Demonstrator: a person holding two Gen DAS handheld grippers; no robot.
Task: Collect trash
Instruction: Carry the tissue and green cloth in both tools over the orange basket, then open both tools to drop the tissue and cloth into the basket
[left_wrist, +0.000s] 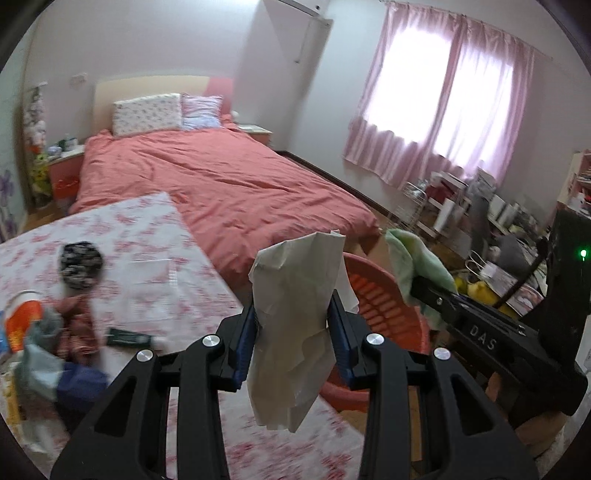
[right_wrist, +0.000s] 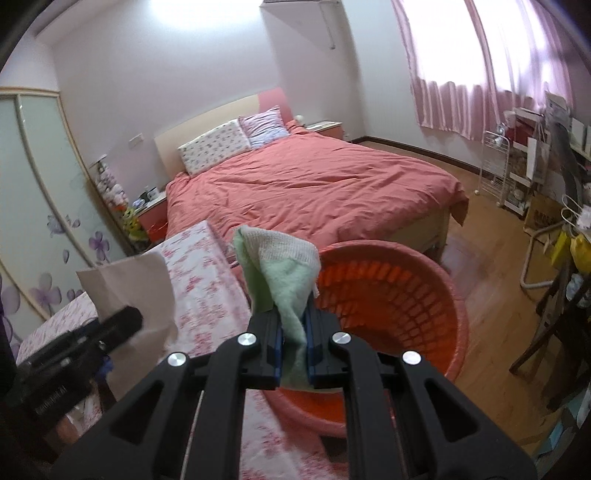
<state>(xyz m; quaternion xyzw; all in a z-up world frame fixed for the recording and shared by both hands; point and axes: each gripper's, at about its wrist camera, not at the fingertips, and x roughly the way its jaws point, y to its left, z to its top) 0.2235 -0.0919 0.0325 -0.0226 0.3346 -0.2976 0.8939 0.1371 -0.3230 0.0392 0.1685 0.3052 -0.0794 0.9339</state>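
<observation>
— Closest in, at the bottom middle of the left wrist view: the left gripper (left_wrist: 291, 332), with its jaws pinching a crumpled sheet of pale paper (left_wrist: 295, 314). Why is it held so high?

— Probably so the loose end hangs free over the table (left_wrist: 155, 236) on the way to the red basket (left_wrist: 384, 314), which sits just behind the paper at centre right.

— And the other hand?

— In the right wrist view, the right gripper (right_wrist: 295, 343) has its jaws pressed almost together on a green cloth (right_wrist: 284, 284), the folds bunched above the pads. It sits at the basket's near rim, which looks like the drop point for both pieces.

— Anything left behind?

— Yes, a blurred heap of cloth and wrappers (left_wrist: 55, 332) lies at the table's lower left. Beyond everything, the bed (left_wrist: 221, 177) fills the middle.
</observation>
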